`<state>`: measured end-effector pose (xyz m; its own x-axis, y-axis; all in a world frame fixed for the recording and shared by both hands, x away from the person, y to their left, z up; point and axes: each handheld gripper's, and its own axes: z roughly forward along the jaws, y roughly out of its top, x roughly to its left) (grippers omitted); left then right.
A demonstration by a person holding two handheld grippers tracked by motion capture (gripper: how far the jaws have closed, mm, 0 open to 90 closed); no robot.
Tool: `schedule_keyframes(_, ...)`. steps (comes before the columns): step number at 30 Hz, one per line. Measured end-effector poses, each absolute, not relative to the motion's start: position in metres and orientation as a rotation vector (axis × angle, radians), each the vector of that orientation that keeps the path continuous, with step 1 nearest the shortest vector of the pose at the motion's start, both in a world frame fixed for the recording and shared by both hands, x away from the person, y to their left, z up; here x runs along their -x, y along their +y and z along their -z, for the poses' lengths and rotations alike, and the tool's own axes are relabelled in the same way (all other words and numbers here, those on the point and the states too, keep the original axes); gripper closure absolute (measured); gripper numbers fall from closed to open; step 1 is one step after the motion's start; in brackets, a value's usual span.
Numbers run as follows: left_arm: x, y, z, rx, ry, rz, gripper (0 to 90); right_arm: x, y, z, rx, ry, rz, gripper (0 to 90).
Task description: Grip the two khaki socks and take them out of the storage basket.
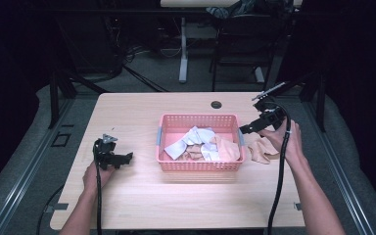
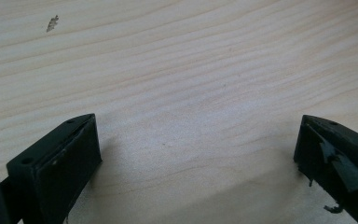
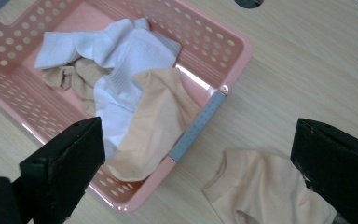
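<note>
Nearest the person, the left gripper (image 1: 127, 157) sits low over the pale wooden table (image 1: 137, 205), well to the left of the basket, its jaws spread wide with nothing but bare wood grain between them in the left gripper view.

Farther in, on the right, a beige fabric sock (image 3: 265, 193) lies flat on the table just beside the right end of the pink perforated plastic basket (image 1: 198, 165), outside it. The right gripper (image 1: 245, 129) hangs over that end of the basket, above the sock and the grey handle strip (image 3: 196, 126), its jaws wide apart and holding nothing.

Inside the basket lies a loose heap of white ribbed socks (image 3: 130, 60) and more beige socks (image 3: 161, 121), one of the beige ones draped up against the basket's near wall.

The work in hand looks to be gathering the stray sock into the basket. To do it well, the right gripper should come down onto a raised fold of the sock rather than a flat patch, pinch enough cloth to keep it from slipping, then lift clear of the rim before letting go over the heap. The left gripper could steady the basket if it slides.
</note>
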<state>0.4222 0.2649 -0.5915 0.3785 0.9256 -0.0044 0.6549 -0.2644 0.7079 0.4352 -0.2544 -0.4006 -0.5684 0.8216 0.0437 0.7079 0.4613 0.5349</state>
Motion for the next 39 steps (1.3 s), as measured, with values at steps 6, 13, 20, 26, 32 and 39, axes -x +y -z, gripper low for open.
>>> schedule_keyframes(6, -0.422, 0.265, 0.591, -2.015, 1.355, -0.557, 0.0, -0.439, -0.236, 0.402, -1.278, 2.538, -0.742, 8.6)
schedule_keyframes(13, -0.422, 0.265, 0.591, -2.015, 1.355, -0.557, 0.0, -0.446, -0.214, 0.411, -1.246, 2.601, -0.739, 13.3)
schedule_keyframes(20, -0.422, 0.265, 0.591, -2.015, 1.356, -0.557, 0.0, -0.456, -0.193, 0.428, -1.229, 2.658, -0.692, 15.1)
schedule_keyframes(26, -0.422, 0.265, 0.591, -2.015, 1.355, -0.557, 0.0, -0.468, -0.179, 0.452, -1.272, 2.701, -0.628, 18.7)
schedule_keyframes(32, -0.422, 0.265, 0.591, -2.015, 1.356, -0.557, 0.0, -0.477, -0.175, 0.465, -1.316, 2.714, -0.584, 24.0)
schedule_keyframes(39, -0.422, 0.265, 0.591, -2.015, 1.355, -0.557, 0.0, -0.488, -0.168, 0.485, -1.370, 2.707, -0.520, 36.0)
